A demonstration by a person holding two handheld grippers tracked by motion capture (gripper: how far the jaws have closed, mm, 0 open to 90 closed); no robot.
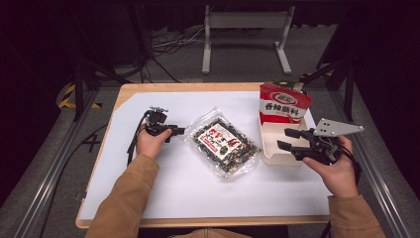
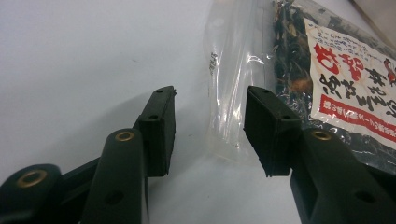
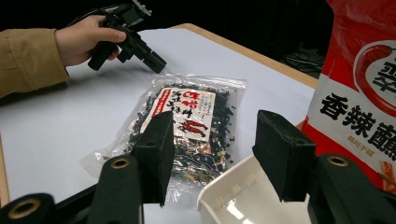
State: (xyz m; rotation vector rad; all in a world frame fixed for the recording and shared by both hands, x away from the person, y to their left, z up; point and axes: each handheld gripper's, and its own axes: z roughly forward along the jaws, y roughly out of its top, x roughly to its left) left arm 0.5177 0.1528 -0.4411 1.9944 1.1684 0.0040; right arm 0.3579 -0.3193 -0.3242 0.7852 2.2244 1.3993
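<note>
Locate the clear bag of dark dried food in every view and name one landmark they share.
High view: clear bag at table centre, between both hands.
Left gripper view: its clear sealed edge lies upper right, just ahead of the jaws.
Right gripper view: centre, beyond the jaws.
Shared landmark: the bag's white-and-red label.

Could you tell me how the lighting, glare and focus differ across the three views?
High view: the white table sheet is brightly lit, the surroundings fall dark, and the image is soft. Left gripper view: glare streaks the clear edge of the snack bag, and the near black pads are slightly soft. Right gripper view: the red pouch is sharp, the background black.
</note>
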